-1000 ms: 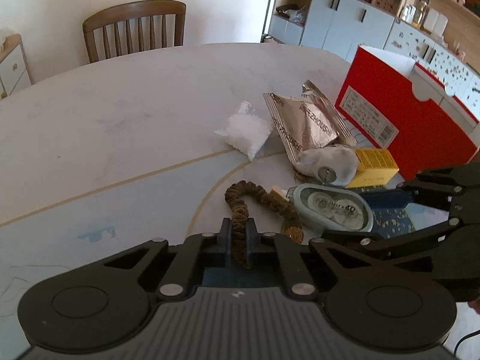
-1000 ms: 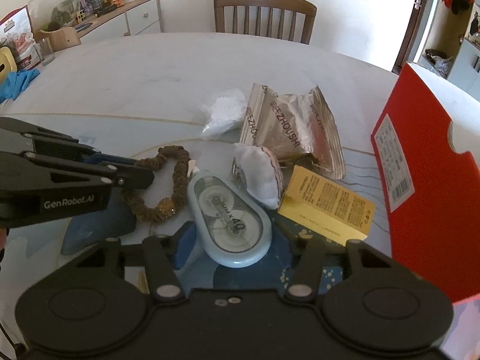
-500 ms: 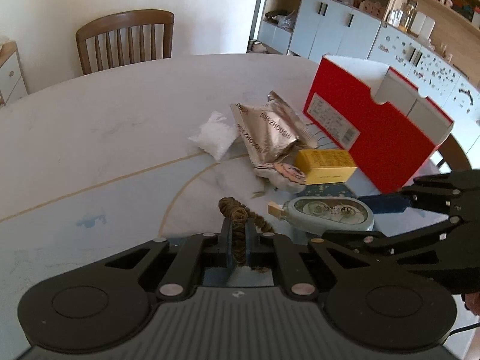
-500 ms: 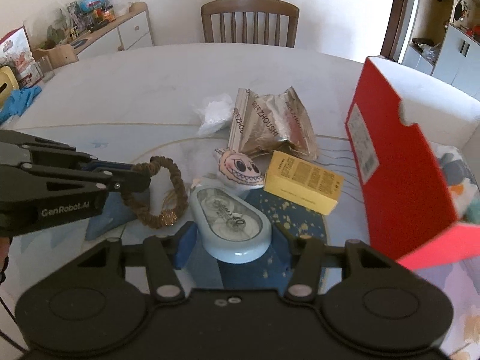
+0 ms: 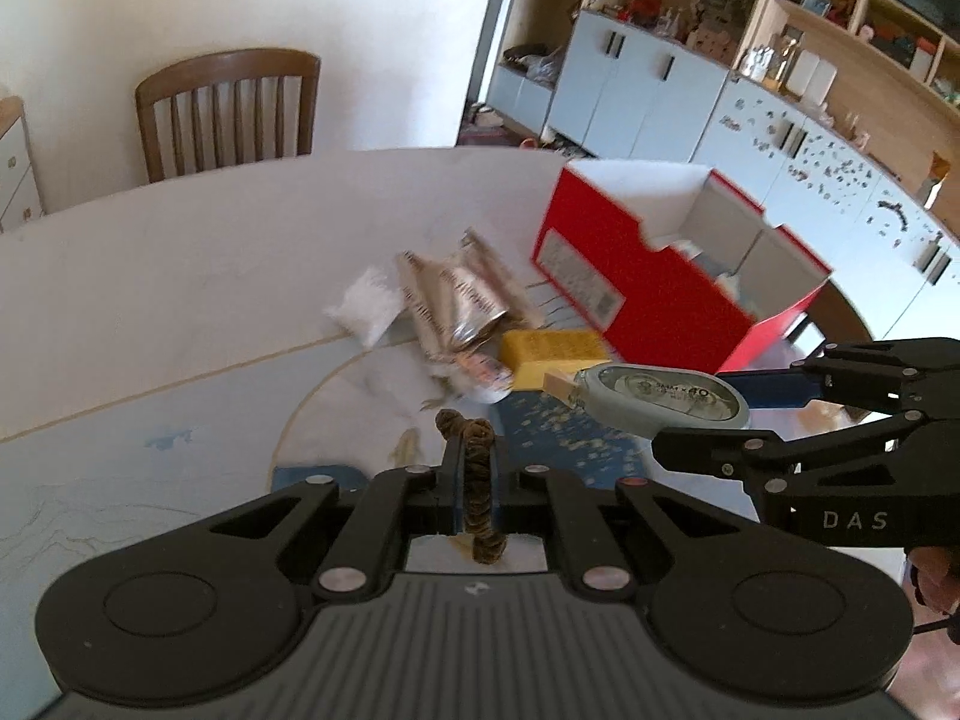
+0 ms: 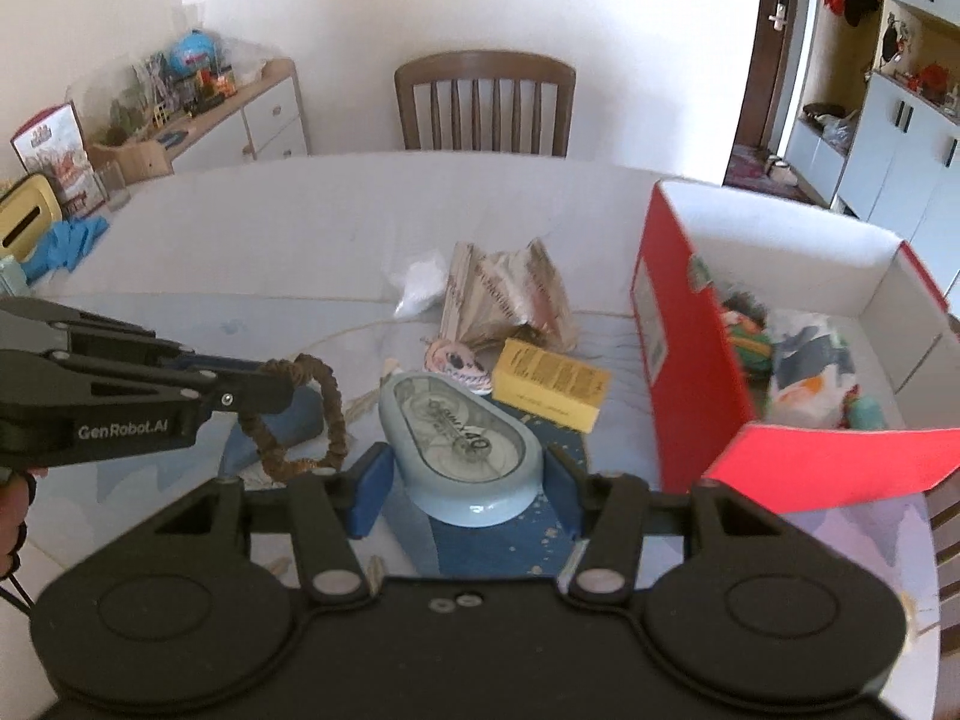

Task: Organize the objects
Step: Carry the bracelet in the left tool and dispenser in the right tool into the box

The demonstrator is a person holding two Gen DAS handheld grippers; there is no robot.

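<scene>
While both tools hang above the table, my left gripper has its jaws pinched onto the brown braided ring, which dangles off the surface as a loop. My right gripper has its blue pads clamped on either side of the pale blue correction tape dispenser, lifted off the table. To the right stands the red box, open at the top, with toys and bags inside. On the table beyond the tape lie the yellow carton, a crumpled foil packet and a small white bag, close together. A wooden chair sits at the far edge
</scene>
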